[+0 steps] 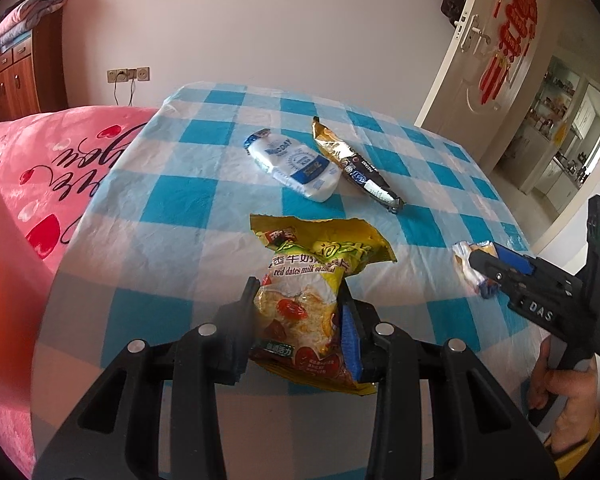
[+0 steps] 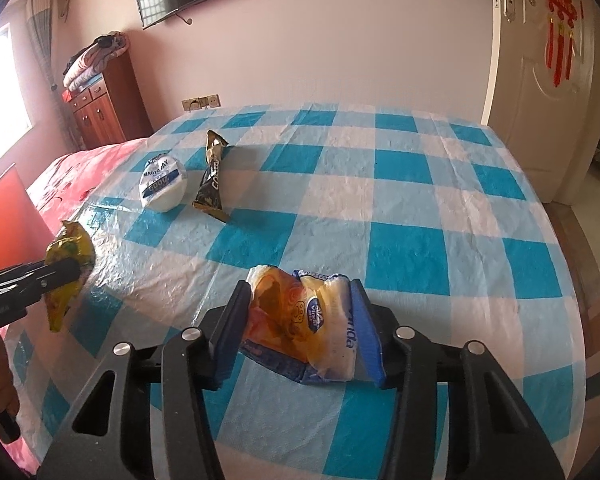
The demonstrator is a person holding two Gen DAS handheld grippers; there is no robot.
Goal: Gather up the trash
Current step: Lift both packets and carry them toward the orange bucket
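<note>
4 wrappers (image 1: 314, 280) (image 2: 304, 328) (image 1: 292, 164) (image 1: 356, 164), 2 grippers (image 1: 296, 320) (image 2: 300, 336), 1 table (image 1: 172, 200).

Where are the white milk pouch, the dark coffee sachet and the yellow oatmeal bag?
white milk pouch (image 1: 294, 162): left wrist view, on its blue label.
dark coffee sachet (image 1: 354, 166): left wrist view, on its middle.
yellow oatmeal bag (image 1: 300, 300): left wrist view, on its printed front.

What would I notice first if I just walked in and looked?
Probably the big blue-and-white checkered tablecloth filling the middle. Next, the left tool pinching a yellow oatmeal bag and the right tool squeezing a small orange-and-white wrapper. Farther back lie a white packet and a dark coffee sachet, side by side.
</note>
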